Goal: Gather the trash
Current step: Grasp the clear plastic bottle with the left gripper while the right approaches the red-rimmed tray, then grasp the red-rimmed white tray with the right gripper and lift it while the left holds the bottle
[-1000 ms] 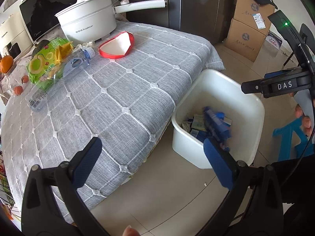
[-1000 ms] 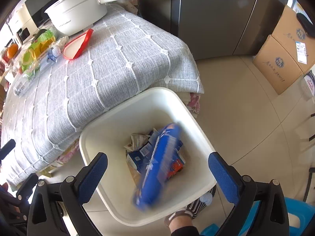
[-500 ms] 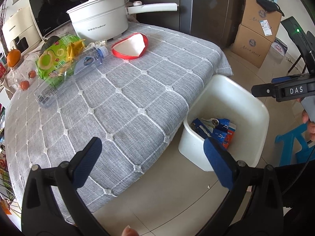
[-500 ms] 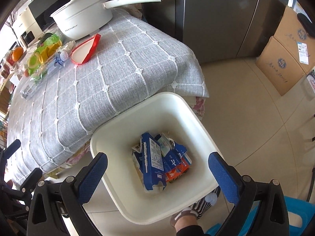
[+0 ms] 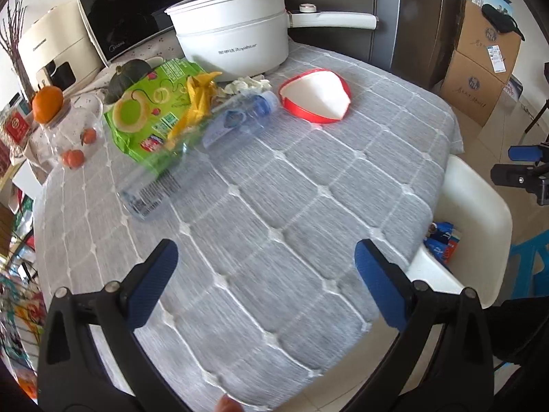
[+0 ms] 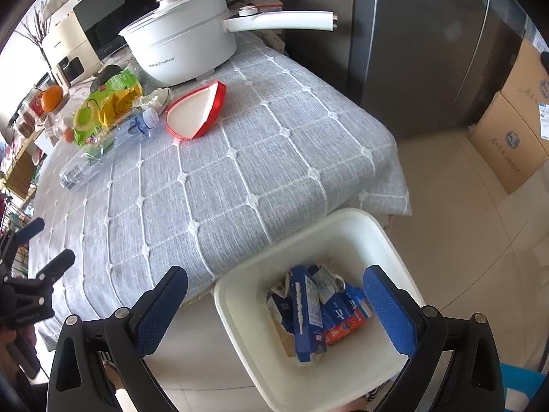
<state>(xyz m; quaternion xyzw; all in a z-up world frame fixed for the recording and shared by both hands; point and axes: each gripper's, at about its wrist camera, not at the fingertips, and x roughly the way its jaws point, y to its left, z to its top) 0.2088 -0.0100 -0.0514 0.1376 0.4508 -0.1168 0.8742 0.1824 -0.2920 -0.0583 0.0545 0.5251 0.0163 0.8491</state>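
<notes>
The desk (image 5: pixel 308 206), draped in a grey quilted cloth, is filling most of both views, and its near half is lying bare. At its far edge a white electric pot (image 5: pixel 233 34) is standing with its long handle reaching toward the far right corner. Off the desk's near right corner a white bin (image 6: pixel 343 226) is sitting on the floor, tucked just beside the hanging cloth and holding crushed blue cartons (image 6: pixel 308 312).

The remaining trash is crowding the far left part of the desk, well apart from the bin. A green snack bag (image 5: pixel 147 113) is lying flattest and widest, with a yellow wrapper (image 5: pixel 195 99) draped across it. A clear plastic bottle (image 5: pixel 236 120) with a blue label is resting on its side just beside the bag, a second clear bottle (image 5: pixel 151 192) is lying nearer the left edge, and a red-rimmed tub lid (image 5: pixel 315 96) is sitting to the right of the bottles. Crumpled paper (image 5: pixel 247 84) is wedged against the pot's base.

The left hand-held gripper (image 5: pixel 264 281) is hovering over the near edge with its jaws spread wide and nothing between them. The right hand-held gripper (image 6: pixel 274 305) is hanging above the bin, equally wide and empty.

The risks are looking plain enough. The bottles are round and light, so an off-centre pinch is likely to squirt them sideways toward the left edge or the jar holding small oranges (image 5: pixel 72 137). The snack bag is lying under the wrapper, so lifting one is apt to drag the other. The pot handle is overhanging the reach path.
</notes>
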